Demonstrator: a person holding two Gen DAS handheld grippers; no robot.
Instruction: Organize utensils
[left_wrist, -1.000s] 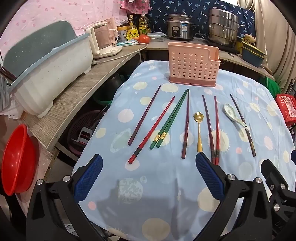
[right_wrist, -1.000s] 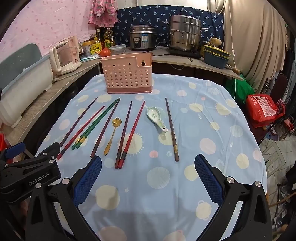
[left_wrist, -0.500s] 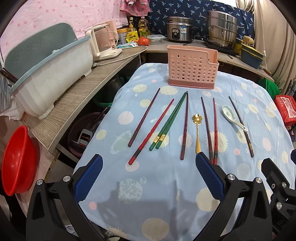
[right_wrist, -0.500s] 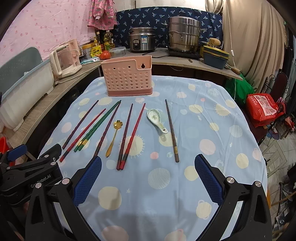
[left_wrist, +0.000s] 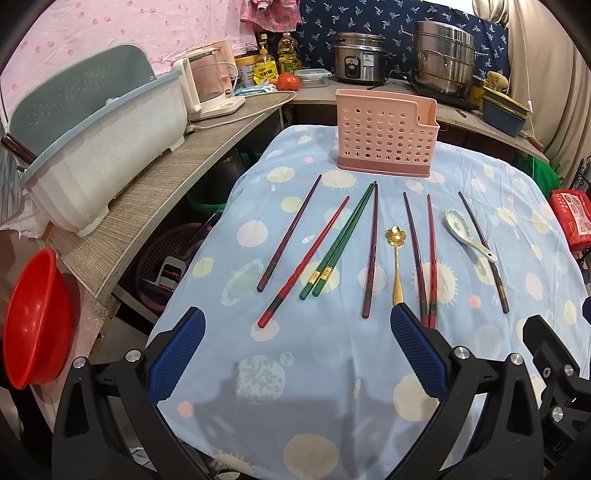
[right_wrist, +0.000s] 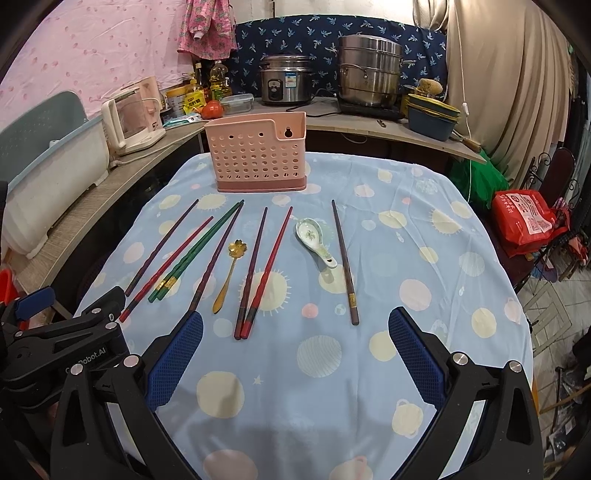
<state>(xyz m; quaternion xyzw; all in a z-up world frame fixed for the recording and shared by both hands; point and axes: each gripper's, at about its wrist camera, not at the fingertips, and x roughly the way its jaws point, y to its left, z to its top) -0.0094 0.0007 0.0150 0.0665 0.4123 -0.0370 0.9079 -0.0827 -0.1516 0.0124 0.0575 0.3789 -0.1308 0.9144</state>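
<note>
1. Comparing with the picture a second ago, nothing on the table has been shifted; both views have only drifted slightly, so the pink utensil holder (left_wrist: 387, 137) sits a little lower in each now, and every utensil lies where it lay.
2. Left gripper (left_wrist: 297, 354) hovers over the near edge of the blue spotted tablecloth (left_wrist: 321, 354), its blue-padded fingers spread wide and holding nothing.
3. Right gripper (right_wrist: 294, 356) hovers likewise, fingers wide apart and empty; the left gripper's black body shows at the lower left of its view.
4. The holder, a perforated pink plastic box with a notched rim and a keyhole slot, stands upright at the far side of the cloth.
5. In front of the holder, from left to right, lie: a dark brown chopstick (left_wrist: 290, 233); a red chopstick (left_wrist: 304, 261); a pair of green chopsticks (left_wrist: 340, 240) touching side by side, with gold bands; another dark brown chopstick (left_wrist: 371, 251).
6. Next comes a gold spoon (left_wrist: 396, 263) with a flower-shaped bowl, then a dark chopstick (left_wrist: 413, 251) and a second red chopstick (left_wrist: 431, 254) whose near ends meet.
7. Right of those, a white ceramic spoon (left_wrist: 464, 232) with a floral print lies just beside a last dark chopstick (left_wrist: 483, 251), farthest right of the holder.
</note>
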